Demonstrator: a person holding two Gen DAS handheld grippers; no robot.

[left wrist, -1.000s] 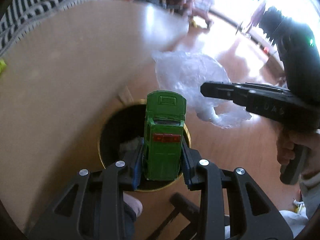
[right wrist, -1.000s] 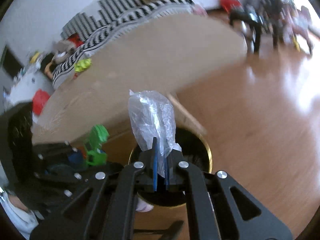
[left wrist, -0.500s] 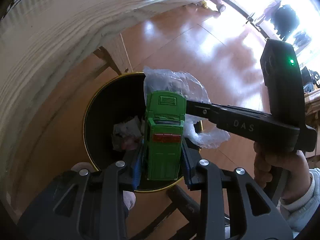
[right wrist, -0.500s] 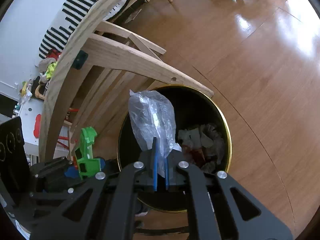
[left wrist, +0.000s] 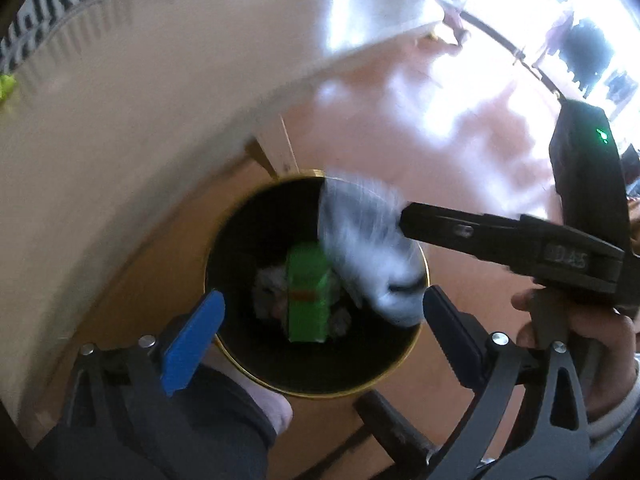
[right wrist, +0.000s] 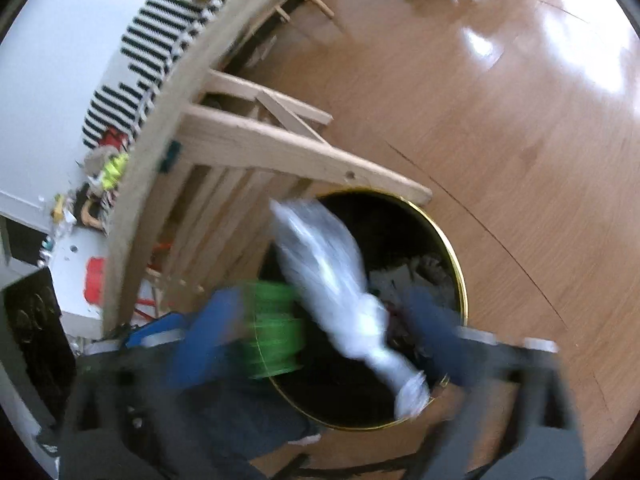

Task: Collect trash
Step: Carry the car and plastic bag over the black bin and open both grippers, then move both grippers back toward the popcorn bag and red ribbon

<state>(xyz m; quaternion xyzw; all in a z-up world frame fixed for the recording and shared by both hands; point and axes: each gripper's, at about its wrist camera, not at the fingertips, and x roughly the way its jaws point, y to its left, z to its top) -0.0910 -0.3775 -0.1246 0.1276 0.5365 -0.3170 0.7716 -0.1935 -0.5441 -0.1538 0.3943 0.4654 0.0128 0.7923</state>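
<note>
Blurred, both grippers' jaws are opening, green toy [left wrist: 308, 292] and plastic bag [right wrist: 328, 280] loose over the bin [left wrist: 240, 364].

Light: strong daylight pours in from the upper right of the left wrist view, blown out to white.
Glare: bright patches on the wooden floor [right wrist: 520, 120].
Blur: the plastic bag [right wrist: 332, 280] smears.
Edges: fisheye bends everything, dark corners.

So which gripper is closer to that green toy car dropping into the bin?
Left, judging by its own view. The green toy car falls between the opening left gripper pads. The right gripper, also opening, sits up and right beside the clear plastic bag.
</note>
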